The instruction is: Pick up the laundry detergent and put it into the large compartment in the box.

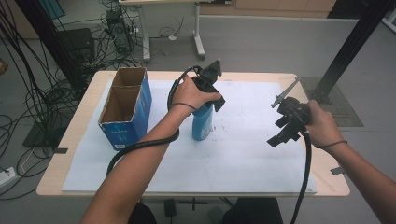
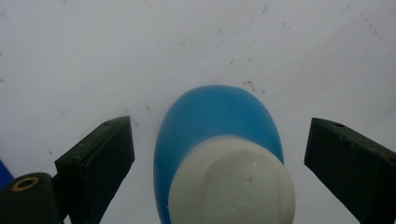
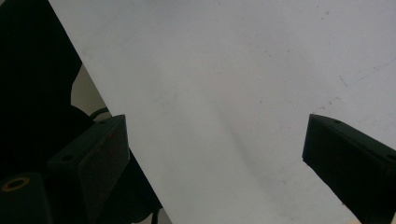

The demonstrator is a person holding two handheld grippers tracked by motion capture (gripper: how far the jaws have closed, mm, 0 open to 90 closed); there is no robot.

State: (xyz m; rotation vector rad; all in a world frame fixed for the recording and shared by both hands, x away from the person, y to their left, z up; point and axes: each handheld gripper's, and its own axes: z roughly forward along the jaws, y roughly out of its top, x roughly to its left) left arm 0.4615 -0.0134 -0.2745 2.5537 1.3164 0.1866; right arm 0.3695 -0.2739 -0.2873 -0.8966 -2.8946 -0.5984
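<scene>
A blue bottle (image 1: 202,125) with a white cap (image 2: 233,186) stands upright on the white sheet (image 1: 243,154) at the table's middle. My left gripper (image 1: 210,97) hangs right over it, pointing down. In the left gripper view its two jaws stand wide apart on either side of the bottle (image 2: 215,116), clear of it, so the left gripper (image 2: 219,158) is open. My right gripper (image 1: 279,130) hovers above the sheet at the right, away from the bottle. The right gripper (image 3: 215,149) is open with only bare sheet (image 3: 233,93) between its jaws.
An open-topped blue cardboard box (image 1: 126,107) with two compartments stands at the sheet's left. The wooden table (image 1: 327,186) ends close beyond the sheet. Cables and a black frame post (image 1: 350,46) lie on the floor behind.
</scene>
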